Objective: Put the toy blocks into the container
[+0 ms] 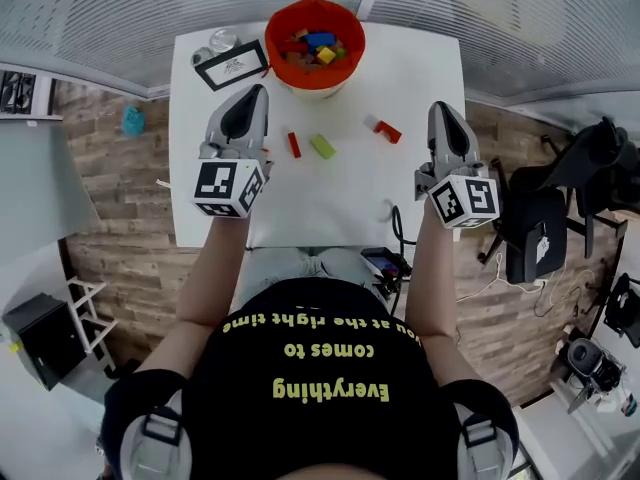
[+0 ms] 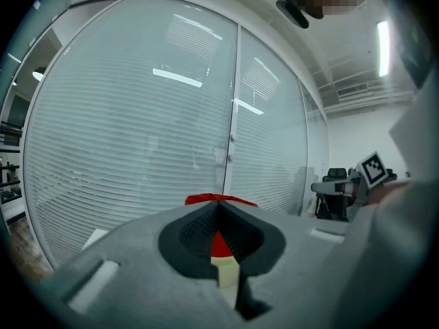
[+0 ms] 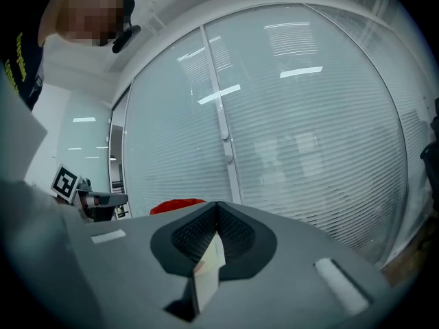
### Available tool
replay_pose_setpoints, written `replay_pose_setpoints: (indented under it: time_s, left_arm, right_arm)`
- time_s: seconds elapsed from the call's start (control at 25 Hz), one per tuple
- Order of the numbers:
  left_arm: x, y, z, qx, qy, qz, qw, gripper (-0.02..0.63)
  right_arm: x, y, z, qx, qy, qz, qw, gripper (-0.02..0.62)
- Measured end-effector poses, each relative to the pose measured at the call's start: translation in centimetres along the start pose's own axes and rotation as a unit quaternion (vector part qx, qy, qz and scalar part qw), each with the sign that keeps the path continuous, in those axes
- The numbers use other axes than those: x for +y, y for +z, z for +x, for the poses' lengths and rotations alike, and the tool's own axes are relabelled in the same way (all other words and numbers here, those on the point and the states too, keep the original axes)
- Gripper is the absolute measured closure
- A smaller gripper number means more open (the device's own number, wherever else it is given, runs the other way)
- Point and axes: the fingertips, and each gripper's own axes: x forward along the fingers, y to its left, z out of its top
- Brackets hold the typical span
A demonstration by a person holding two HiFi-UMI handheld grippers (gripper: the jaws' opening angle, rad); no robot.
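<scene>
A red container (image 1: 314, 30) holding several toy blocks stands at the table's far edge. Three loose blocks lie on the white table (image 1: 330, 193): a red block (image 1: 294, 144), a green block (image 1: 322, 146) and a red-and-white block (image 1: 383, 129). My left gripper (image 1: 258, 90) hovers left of the red block, shut and holding nothing. My right gripper (image 1: 440, 108) hovers right of the red-and-white block, also shut with nothing in it. In the left gripper view the container's rim (image 2: 202, 199) peeks over the closed jaws (image 2: 218, 208). The right gripper view shows the container (image 3: 175, 205) left of its closed jaws (image 3: 217, 208).
A black-framed card (image 1: 232, 65) and a small metal object (image 1: 222, 40) sit at the table's far left corner. Glass walls with blinds (image 2: 171, 115) rise behind the table. A black office chair (image 1: 535, 230) stands to the right on the wooden floor.
</scene>
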Motion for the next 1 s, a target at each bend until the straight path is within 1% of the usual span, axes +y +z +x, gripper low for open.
replay_pose_setpoints:
  time_s: [0.2,0.28,0.56,0.76,0.88,1.0]
  left_arm:
    - [-1.7,-1.3,1.5,0.013,-0.024,-0.003,0.9996,0.607]
    - [-2.3,-1.9,2.1,0.018,-0.032,-0.004,0.9993,0.608]
    - [-3.8,-3.4,3.7,0.033,-0.056,-0.008,0.9979,0.607]
    - [-4.7,-4.6,4.6,0.046,-0.070,0.006,0.9965,0.608]
    - [-5.1,-5.6,5.1,0.055,-0.075,0.008,0.9956,0.608]
    - [-5.5,-6.6,5.6,0.065,-0.082,0.009,0.9945,0.608]
  right_arm:
    - [-0.8,-1.5,-0.4,0.014,-0.011,0.011,1.000,0.586]
    - [-1.0,-2.6,-0.4,0.029,-0.008,0.017,0.999,0.520]
    - [-1.6,-6.2,-0.1,0.077,-0.003,0.022,0.997,0.479]
    - [-2.3,-8.9,0.2,0.110,0.004,0.033,0.993,0.444]
    - [-2.7,-10.7,0.3,0.130,0.000,0.019,0.991,0.422]
    - [-2.9,-12.5,0.5,0.151,0.000,0.001,0.989,0.419]
